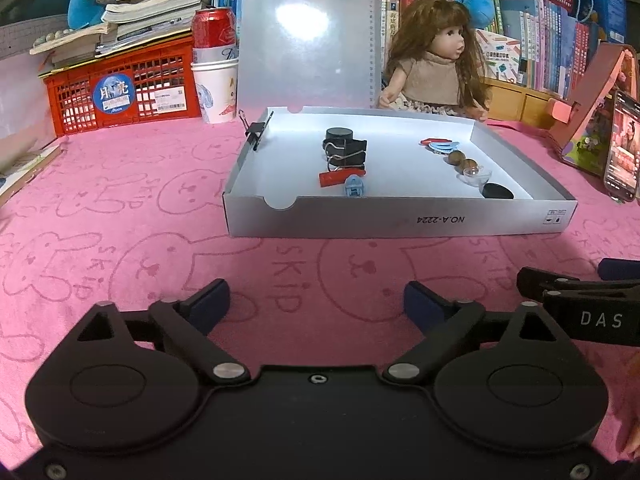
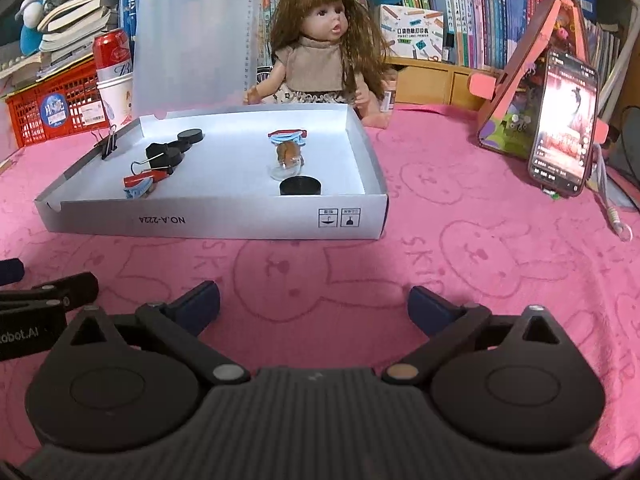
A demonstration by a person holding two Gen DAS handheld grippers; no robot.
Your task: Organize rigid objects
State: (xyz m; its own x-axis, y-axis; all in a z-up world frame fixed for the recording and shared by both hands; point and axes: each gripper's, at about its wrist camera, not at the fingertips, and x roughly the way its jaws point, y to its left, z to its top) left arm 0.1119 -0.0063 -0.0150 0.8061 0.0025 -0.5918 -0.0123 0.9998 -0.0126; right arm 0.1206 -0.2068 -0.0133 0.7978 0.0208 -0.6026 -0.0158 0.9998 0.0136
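From the left wrist we see the left gripper (image 1: 316, 304) spread wide and empty over the pink cloth (image 1: 120, 208), with the white tray (image 1: 400, 222) ahead of it, apart. It holds black discs, binder clips and small clips.

From the right wrist our right gripper (image 2: 314, 304) gapes wide, empty; the tray (image 2: 220, 222) lies ahead-left, shallow, labelled.

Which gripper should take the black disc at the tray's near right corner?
Probably right. The black disc sits nearly straight ahead of the right gripper; from the left gripper it lies far right. Both open, empty.
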